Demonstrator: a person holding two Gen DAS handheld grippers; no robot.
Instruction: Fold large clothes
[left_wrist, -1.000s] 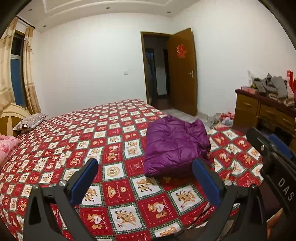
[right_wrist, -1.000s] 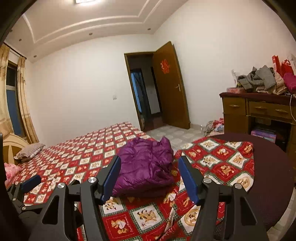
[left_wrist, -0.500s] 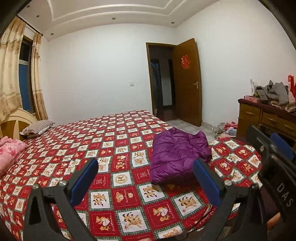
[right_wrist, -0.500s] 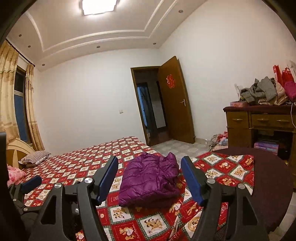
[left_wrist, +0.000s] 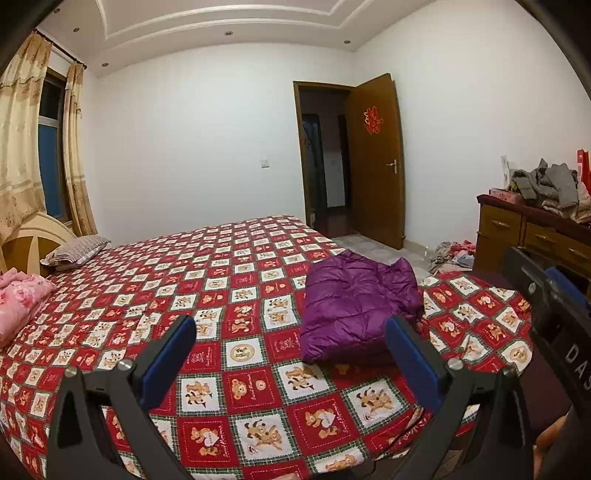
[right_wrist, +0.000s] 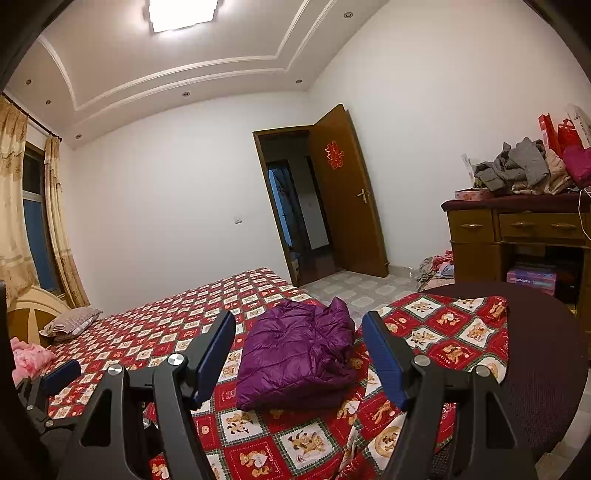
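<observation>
The purple jacket (left_wrist: 356, 314) lies folded into a compact bundle on the bed (left_wrist: 229, 280), near its foot corner, on the red bear-print bedspread. The left hand-held gripper (left_wrist: 291, 354) hangs above the bedspread with its jaws wide apart and nothing between them. The right hand-held gripper (right_wrist: 299, 354) also stands apart and empty, the jacket lying beyond its blue pads (right_wrist: 382, 356).

The fold looks finished, so the step in hand is probably to back off without disturbing it. That goes best if both grippers stay spread and clear of the puffy fabric, which would spring open at a nudge. If another garment is next, the heap on the dresser (right_wrist: 517, 229) or the clothes on the floor (right_wrist: 436, 267) seem the likely source.

Compared with a second ago, both views have tipped upward: more ceiling shows, and the jacket sits lower and looks smaller. The right jaws stand slightly wider. The jacket itself has not shifted on the bed.
</observation>
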